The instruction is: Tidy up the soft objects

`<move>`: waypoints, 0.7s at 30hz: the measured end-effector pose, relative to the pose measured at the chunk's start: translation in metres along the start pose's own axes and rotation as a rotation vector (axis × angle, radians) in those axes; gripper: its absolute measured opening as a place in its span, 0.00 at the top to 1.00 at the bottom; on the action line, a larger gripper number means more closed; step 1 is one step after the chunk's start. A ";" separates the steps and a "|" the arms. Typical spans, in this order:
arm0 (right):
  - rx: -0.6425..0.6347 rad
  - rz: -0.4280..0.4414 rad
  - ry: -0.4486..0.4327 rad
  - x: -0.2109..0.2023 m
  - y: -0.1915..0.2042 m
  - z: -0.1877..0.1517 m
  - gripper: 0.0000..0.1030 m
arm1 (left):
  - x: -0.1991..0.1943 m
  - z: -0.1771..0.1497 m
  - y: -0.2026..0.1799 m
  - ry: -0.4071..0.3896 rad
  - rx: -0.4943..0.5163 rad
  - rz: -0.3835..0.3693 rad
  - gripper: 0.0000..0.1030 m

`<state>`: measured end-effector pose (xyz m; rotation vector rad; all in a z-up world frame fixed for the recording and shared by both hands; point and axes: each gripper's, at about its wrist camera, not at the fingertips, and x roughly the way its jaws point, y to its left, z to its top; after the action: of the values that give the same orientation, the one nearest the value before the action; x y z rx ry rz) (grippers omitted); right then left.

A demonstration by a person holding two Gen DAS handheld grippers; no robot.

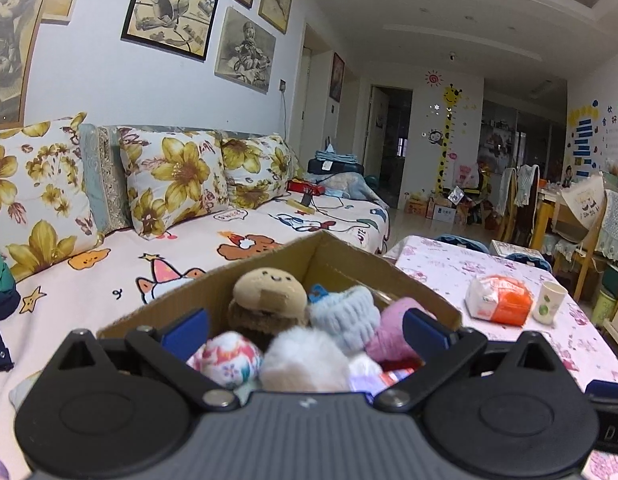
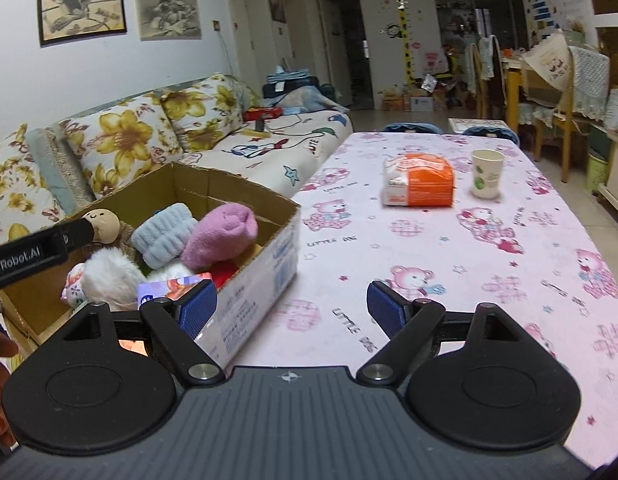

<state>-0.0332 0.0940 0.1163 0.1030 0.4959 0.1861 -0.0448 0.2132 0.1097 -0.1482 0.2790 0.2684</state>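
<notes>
Left wrist view: the left gripper point(image 1: 305, 330) hangs over the near rim of the cardboard box point(image 1: 341, 258), jaws spread wide with nothing clamped. Inside the box lie a brown smiling plush point(image 1: 269, 292), a pale blue fuzzy roll point(image 1: 345, 314), a pink sock point(image 1: 389, 334), a white fluffy ball point(image 1: 305, 360) and a floral cloth ball point(image 1: 229, 360).

Right wrist view: the right gripper point(image 2: 293, 308) points past the box's right corner point(image 2: 265, 280) over the pink bear tablecloth point(image 2: 449, 256), jaws wide apart and empty. Beyond the box on the table sit an orange tissue pack point(image 2: 419, 181) and a paper cup point(image 2: 486, 174)
</notes>
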 end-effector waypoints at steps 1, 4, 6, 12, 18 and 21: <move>0.009 -0.002 -0.001 -0.005 -0.002 -0.001 0.00 | -0.003 -0.001 0.001 0.003 -0.001 0.002 0.01; 0.033 -0.004 -0.003 -0.015 -0.005 -0.004 0.00 | -0.015 -0.007 -0.004 0.020 0.006 0.000 0.01; 0.043 -0.004 -0.005 -0.023 -0.006 -0.007 0.00 | -0.023 -0.009 -0.006 0.033 0.023 -0.002 0.01; 0.053 0.001 -0.012 -0.050 0.000 -0.013 0.00 | -0.052 -0.015 -0.016 0.036 0.084 -0.013 0.01; 0.053 0.003 -0.033 -0.077 0.002 -0.017 0.00 | -0.078 -0.016 -0.018 0.039 0.116 -0.028 0.01; 0.052 0.002 -0.035 -0.090 0.003 -0.019 0.00 | -0.089 -0.016 -0.015 0.042 0.117 -0.036 0.01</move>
<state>-0.1209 0.0799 0.1415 0.1578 0.4654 0.1730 -0.1267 0.1746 0.1223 -0.0437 0.3324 0.2130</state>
